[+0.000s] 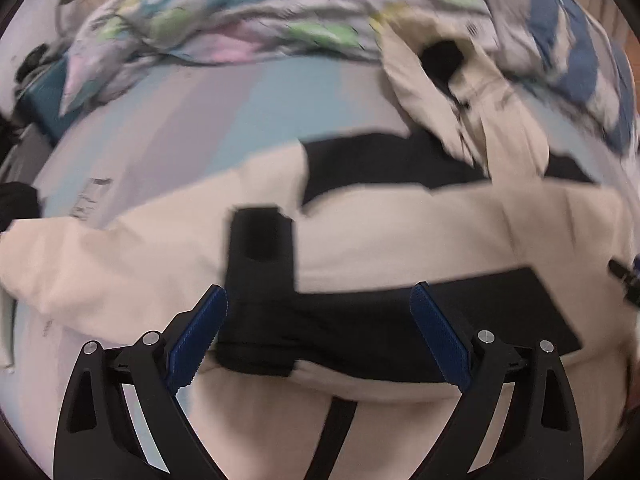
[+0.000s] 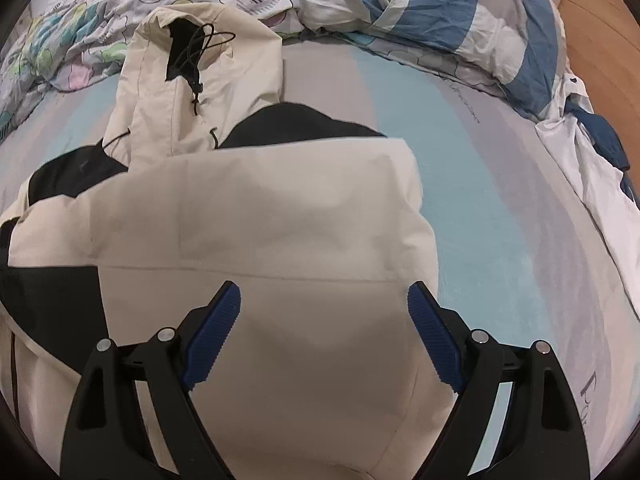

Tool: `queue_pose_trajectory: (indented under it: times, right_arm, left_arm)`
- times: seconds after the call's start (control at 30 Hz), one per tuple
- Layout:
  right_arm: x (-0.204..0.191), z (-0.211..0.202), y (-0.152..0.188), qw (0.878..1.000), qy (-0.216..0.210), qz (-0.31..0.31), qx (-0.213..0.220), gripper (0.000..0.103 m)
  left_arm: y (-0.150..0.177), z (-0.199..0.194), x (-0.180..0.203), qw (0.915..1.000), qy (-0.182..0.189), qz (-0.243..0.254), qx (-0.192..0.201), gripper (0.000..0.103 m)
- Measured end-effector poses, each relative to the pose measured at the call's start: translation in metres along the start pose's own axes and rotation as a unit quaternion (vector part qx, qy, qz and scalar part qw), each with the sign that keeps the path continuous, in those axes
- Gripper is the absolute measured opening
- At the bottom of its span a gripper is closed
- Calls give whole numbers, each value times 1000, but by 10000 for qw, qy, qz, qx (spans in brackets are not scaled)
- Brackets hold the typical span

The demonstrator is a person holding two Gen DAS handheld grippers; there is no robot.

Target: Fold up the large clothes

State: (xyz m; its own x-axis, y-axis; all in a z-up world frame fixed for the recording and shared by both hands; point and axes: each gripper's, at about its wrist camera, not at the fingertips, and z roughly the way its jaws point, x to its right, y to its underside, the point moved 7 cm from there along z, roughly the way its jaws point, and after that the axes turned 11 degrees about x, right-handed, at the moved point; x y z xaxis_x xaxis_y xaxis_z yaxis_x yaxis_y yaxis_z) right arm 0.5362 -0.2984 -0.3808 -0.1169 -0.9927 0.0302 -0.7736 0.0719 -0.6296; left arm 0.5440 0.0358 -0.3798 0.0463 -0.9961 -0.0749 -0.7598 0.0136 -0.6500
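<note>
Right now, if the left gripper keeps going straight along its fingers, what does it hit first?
Most likely the black panel of the cream jacket lying on the bed. The left gripper is open with nothing between its pads. Depth is unclear in the blur.

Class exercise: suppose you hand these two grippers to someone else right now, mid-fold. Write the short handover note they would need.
Left gripper: open, nothing between its pads, above a black cuff and panel of the jacket.
Right gripper: open and empty, over the jacket's cream body.
Where things are: the cream and black hooded jacket lies on the striped bed sheet; its hood points toward the crumpled duvets.
Done: a sleeve seems folded in across the body.
Left: probably fold the hood down, fold the body over, then smooth it.
</note>
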Motion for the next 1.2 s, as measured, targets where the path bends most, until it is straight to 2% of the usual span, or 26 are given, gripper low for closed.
queue_pose_trajectory:
  times: [0.1, 0.17, 0.23, 0.3, 0.37, 0.4, 0.43, 0.5, 0.67, 0.87, 1.0, 1.2]
  right_arm:
    - [-1, -2, 2, 10000, 25, -87, -11, 82]
    - [-4, -6, -3, 9998, 26, -191, 67, 82]
    - [-10, -9, -6, 9996, 10, -260, 103, 82]
    - [-22, -16, -17, 9991, -44, -370, 211, 82]
    - [-38, -22, -28, 9980, -66, -548, 315, 82]
    - [-49, -26, -35, 9973, -99, -627, 361, 82]
    - [-62, -29, -41, 9964, -156, -714, 417, 82]
    - [-85, -34, -49, 9946, -299, -851, 507, 82]
    - [-161, -44, -58, 9880, -645, -1246, 651, 82]
    - [-240, -65, -62, 9826, -936, -1426, 741, 82]
    - [-291, -80, -60, 9779, -1110, -1590, 777, 82]
    - [-341, -90, -59, 9772, -1194, -1605, 717, 82]
  left_arm:
    - [23, 33, -6, 9994, -27, -100, -343, 92]
    - [28, 37, -7, 9996, -9, -121, -259, 94]
    - [29, 35, -4, 9996, -49, 164, -202, 94]
    - [26, 28, -8, 9997, 18, 183, -190, 93]
    - [22, 19, -24, 9998, -134, 115, -114, 93]
    - [21, 13, -43, 9998, -124, -96, -126, 93]
    - [21, 9, -55, 9995, -149, -244, -153, 98]
    - [22, 0, -95, 9976, -350, -547, -236, 97]
    - [29, -22, -201, 9912, -989, -857, -204, 97]
    - [45, -41, -309, 9808, -1496, -1227, -233, 97]
    - [47, -45, -357, 9775, -1612, -1350, -136, 97]
    - [38, -23, -388, 9786, -1444, -1462, -122, 98]
